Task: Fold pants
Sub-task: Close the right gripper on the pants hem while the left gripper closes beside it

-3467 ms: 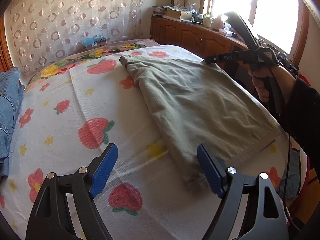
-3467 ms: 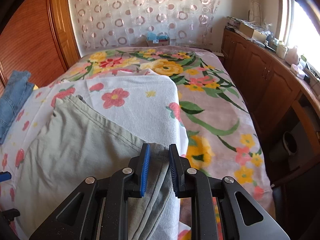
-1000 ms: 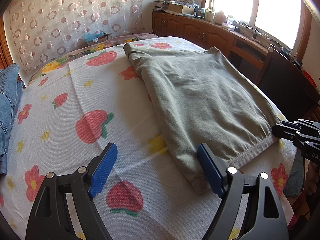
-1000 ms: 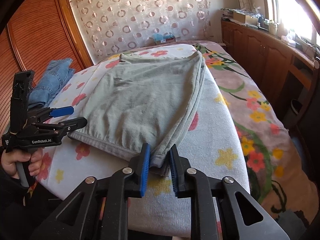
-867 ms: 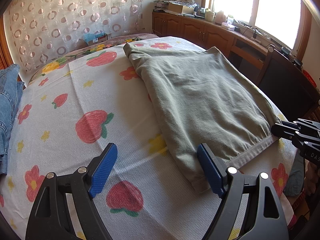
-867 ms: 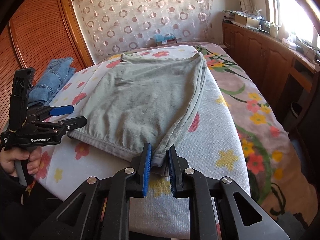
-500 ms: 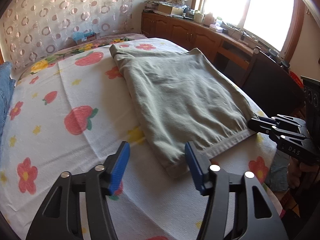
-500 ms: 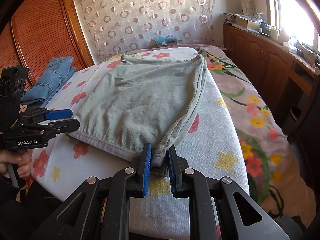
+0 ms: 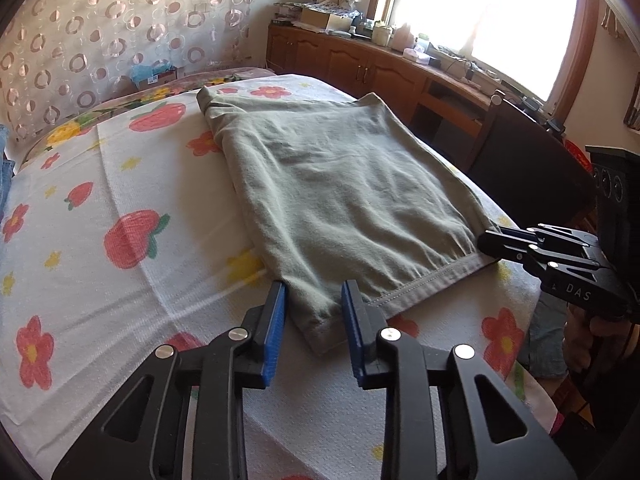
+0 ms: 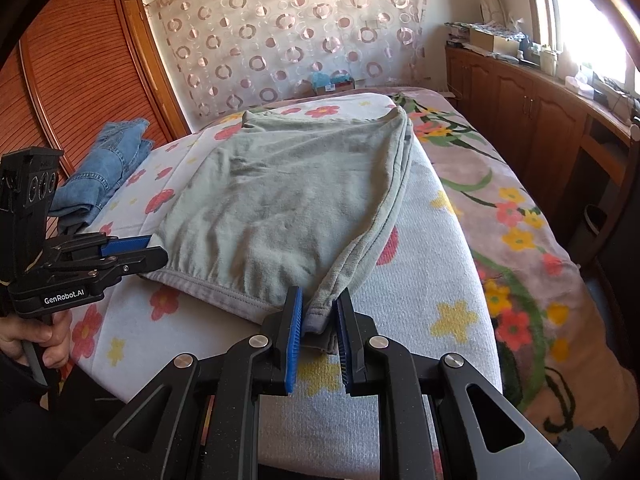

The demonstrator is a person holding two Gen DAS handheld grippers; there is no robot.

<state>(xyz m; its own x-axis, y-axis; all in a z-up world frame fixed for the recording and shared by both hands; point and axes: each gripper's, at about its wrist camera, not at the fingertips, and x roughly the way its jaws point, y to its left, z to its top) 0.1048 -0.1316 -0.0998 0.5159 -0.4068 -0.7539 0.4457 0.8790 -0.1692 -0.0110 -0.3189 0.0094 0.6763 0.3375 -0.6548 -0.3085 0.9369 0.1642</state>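
Grey-green pants [image 9: 344, 188] lie folded flat on a white strawberry-and-flower towel [image 9: 120, 216] on the bed. The waistband runs along the near edge. My left gripper [image 9: 314, 316] is partly open, its blue pads either side of the near left waistband corner, without pinching it. In the right wrist view my right gripper [image 10: 318, 328] is shut on the pants' right waistband corner [image 10: 320, 308], and the pants [image 10: 288, 200] stretch away from it. The left gripper [image 10: 136, 252] shows there at the far waistband corner. The right gripper [image 9: 504, 244] shows in the left wrist view.
Folded blue jeans [image 10: 104, 168] lie at the bed's left side by a wooden wardrobe [image 10: 80, 80]. A floral blanket [image 10: 500, 208] covers the bed's right part. Wooden cabinets [image 9: 360, 68] with clutter run under the window. A dark chair back [image 9: 528, 168] stands beside the bed.
My left gripper has moved forward to the pants' near left corner and narrowed its jaws around it. My right gripper stays shut on the right corner.
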